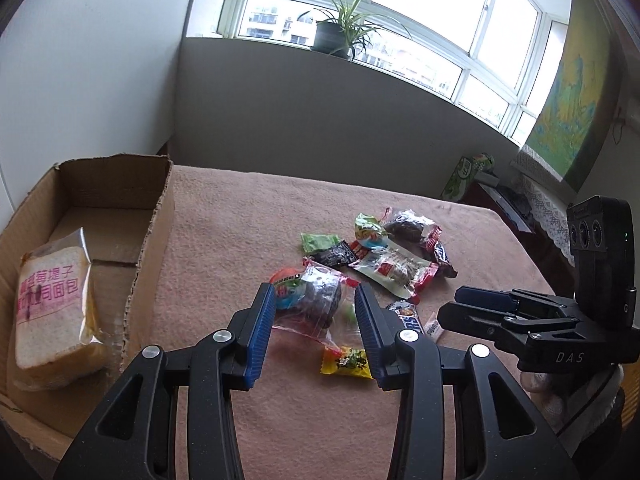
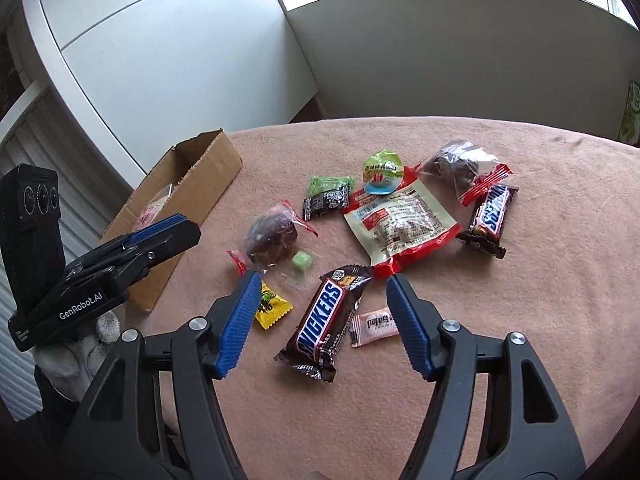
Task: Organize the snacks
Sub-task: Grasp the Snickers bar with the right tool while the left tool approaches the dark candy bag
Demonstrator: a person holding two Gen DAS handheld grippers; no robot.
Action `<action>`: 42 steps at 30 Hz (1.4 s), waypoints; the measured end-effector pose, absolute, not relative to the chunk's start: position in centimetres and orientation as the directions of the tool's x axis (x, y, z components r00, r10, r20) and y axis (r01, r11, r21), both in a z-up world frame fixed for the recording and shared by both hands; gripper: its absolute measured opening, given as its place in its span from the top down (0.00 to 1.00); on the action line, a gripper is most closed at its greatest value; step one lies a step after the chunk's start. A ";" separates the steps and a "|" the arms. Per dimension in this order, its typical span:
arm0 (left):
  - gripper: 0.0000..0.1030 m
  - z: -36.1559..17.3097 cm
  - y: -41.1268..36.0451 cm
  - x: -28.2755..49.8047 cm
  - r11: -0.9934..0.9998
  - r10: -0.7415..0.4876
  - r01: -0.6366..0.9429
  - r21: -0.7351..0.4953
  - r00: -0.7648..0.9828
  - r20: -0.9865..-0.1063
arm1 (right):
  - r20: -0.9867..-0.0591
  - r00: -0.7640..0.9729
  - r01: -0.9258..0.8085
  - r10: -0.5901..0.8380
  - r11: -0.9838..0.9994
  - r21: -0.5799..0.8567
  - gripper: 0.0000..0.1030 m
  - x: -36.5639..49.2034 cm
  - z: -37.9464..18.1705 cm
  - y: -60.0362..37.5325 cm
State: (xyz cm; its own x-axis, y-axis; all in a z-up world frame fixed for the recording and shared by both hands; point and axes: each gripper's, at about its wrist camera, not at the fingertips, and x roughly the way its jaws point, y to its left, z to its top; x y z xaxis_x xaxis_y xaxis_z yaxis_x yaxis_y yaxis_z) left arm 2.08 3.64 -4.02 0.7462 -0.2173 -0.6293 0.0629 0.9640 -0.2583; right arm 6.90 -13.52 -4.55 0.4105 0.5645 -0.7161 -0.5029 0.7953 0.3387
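Several snacks lie on a pink cloth-covered table (image 1: 248, 220). My left gripper (image 1: 316, 300) is open, its jaws on either side of a clear bag with a dark cake (image 1: 320, 300), above it; whether it touches is unclear. The same bag shows in the right wrist view (image 2: 272, 236). My right gripper (image 2: 320, 292) is open over a Snickers bar (image 2: 324, 320), with a pink candy (image 2: 376, 326) and a yellow candy (image 2: 272, 308) beside it. A cardboard box (image 1: 156, 216) at the left holds a wrapped bread slice pack (image 1: 52, 304).
Farther back lie a white-and-red pouch (image 2: 400, 228), a second Snickers (image 2: 490, 218), another dark cake bag (image 2: 460, 166), green candies (image 2: 330, 184) and a small green cube (image 2: 301, 261). A potted plant (image 1: 340, 28) stands on the windowsill. The table edge runs at the right.
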 end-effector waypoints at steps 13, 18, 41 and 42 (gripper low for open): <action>0.62 -6.3 2.0 4.4 0.976 -0.190 0.056 -0.210 0.688 -0.700 | -0.783 0.392 -0.527 0.483 0.815 0.239 0.47 6.8 -7.8 -11.3; 0.62 -7.0 2.1 5.2 0.973 -0.201 0.049 -0.227 0.669 -0.716 | -0.793 0.416 -0.543 0.446 0.821 0.177 0.56 6.4 -8.0 -10.9; 0.70 -7.9 0.1 7.3 0.985 -0.166 0.065 -0.162 0.631 -0.758 | -0.797 0.422 -0.553 0.433 0.819 0.152 0.66 6.4 -8.0 -11.2; 0.70 -7.9 0.1 7.3 0.985 -0.166 0.064 -0.162 0.633 -0.756 | -0.795 0.418 -0.550 0.439 0.819 0.163 0.66 6.5 -8.0 -11.4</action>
